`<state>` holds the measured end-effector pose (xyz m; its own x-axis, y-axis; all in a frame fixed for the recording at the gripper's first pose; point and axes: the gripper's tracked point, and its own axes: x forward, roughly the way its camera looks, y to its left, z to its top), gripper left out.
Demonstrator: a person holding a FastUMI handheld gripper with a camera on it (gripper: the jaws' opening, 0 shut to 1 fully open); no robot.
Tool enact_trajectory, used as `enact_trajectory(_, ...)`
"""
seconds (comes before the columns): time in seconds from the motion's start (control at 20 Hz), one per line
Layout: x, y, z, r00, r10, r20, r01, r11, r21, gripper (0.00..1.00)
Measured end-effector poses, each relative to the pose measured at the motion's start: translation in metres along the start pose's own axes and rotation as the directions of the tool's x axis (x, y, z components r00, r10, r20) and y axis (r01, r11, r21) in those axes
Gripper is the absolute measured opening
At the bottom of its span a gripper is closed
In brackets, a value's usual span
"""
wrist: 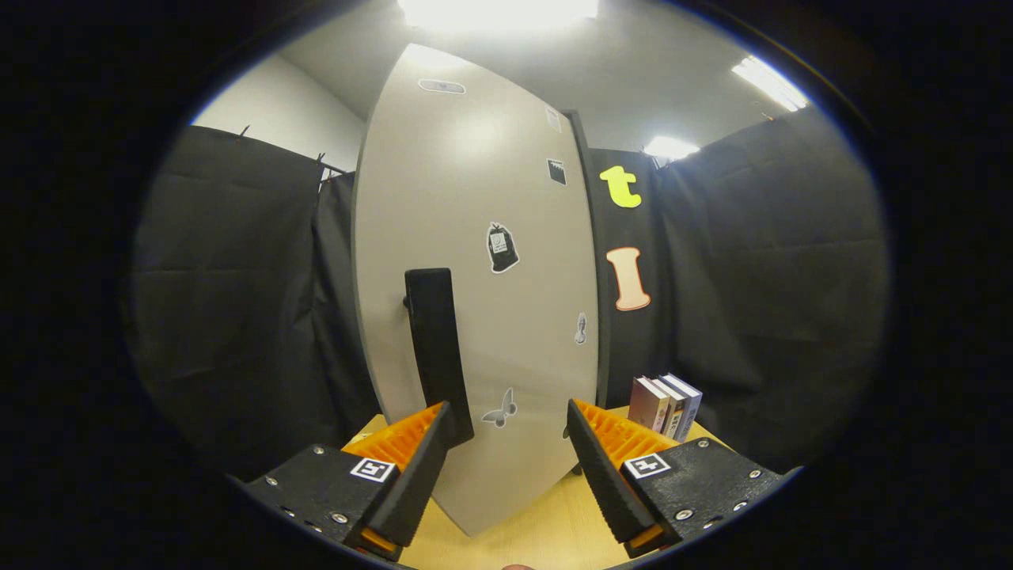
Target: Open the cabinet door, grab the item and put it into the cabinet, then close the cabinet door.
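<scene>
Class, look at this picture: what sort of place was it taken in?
Probably a staged recording booth: black cloth walls it, and a cabinet door and books stand on a small wooden table. The gripper fingers are open.

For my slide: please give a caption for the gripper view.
Open gripper facing the closed cabinet door, near its black handle; books beside.

Cabinet door standing upright on the worktop, just ahead of the spread-apart claw. Handle on the door's left part, beside the left finger. Books upright on the worktop, right of the door, before the booth wall.
</scene>
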<state>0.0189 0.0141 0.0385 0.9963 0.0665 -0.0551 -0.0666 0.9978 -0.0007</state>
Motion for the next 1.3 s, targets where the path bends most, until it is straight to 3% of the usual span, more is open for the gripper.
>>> enact_trajectory(0.45,0.022,0.016,-0.019,0.999,0.021,-0.034,-0.02,1.0,0.024,0.91)
enact_trajectory(0.85,0.046,0.02,-0.02,0.998,0.06,-0.021,-0.061,0.997,-0.044,0.91)
enact_trajectory(1.3,0.052,0.022,-0.024,0.996,0.065,-0.055,-0.065,0.998,0.003,0.91)
